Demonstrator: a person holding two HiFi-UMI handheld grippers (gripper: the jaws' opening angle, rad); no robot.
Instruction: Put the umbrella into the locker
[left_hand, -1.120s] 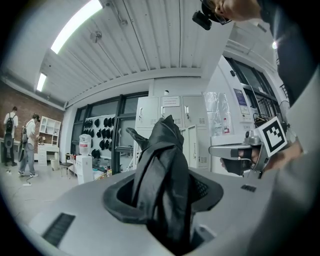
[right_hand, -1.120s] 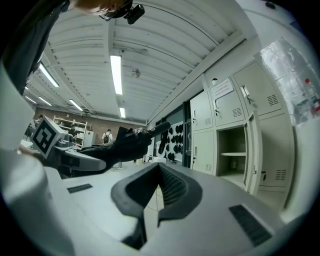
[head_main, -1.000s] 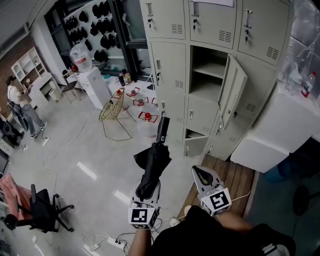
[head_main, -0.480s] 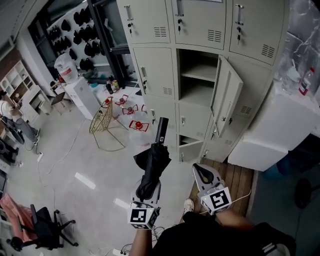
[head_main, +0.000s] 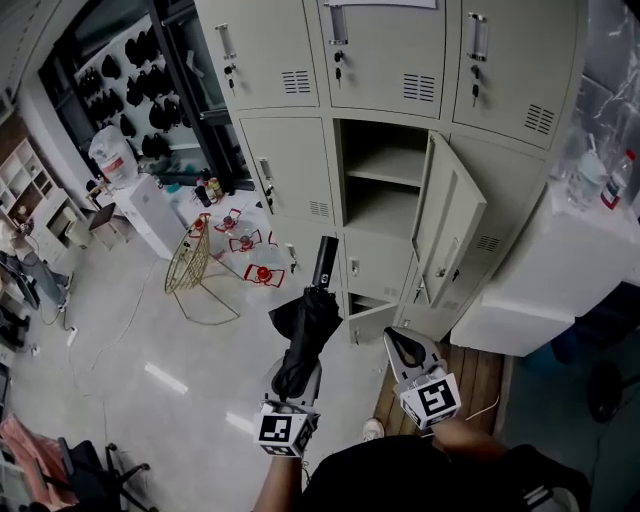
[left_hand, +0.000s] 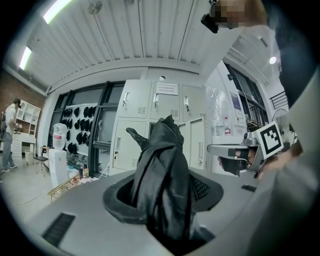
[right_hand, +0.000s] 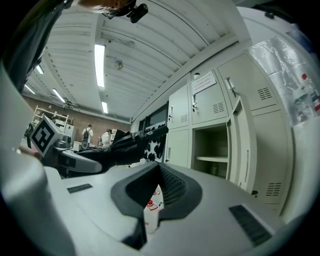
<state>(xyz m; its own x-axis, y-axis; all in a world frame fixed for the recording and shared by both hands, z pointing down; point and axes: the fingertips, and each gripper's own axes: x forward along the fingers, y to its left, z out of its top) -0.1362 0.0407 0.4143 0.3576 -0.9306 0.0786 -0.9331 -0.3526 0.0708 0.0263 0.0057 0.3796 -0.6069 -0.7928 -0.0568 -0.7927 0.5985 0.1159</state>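
A folded black umbrella (head_main: 308, 325) lies level in my left gripper (head_main: 293, 385), which is shut on its fabric. Its handle (head_main: 323, 262) points toward the beige lockers. One locker compartment (head_main: 385, 185) stands open with a shelf inside, and its door (head_main: 447, 225) is swung out to the right. In the left gripper view the umbrella (left_hand: 162, 170) fills the space between the jaws of the left gripper (left_hand: 165, 200). My right gripper (head_main: 405, 348) hangs beside it, shut and holding nothing. In the right gripper view the right gripper (right_hand: 157, 172) faces the open locker (right_hand: 212, 150), with the umbrella (right_hand: 130, 142) at left.
A small lower locker door (head_main: 375, 320) is ajar. A gold wire basket (head_main: 190, 265), red-and-white items (head_main: 245, 245) and a water dispenser (head_main: 140, 210) stand on the floor at left. A white cabinet (head_main: 545, 280) and wooden boards (head_main: 480, 375) are at right.
The lockers have come nearer and larger in the head view as both grippers advanced toward them. The umbrella stays held in the left gripper, unchanged.
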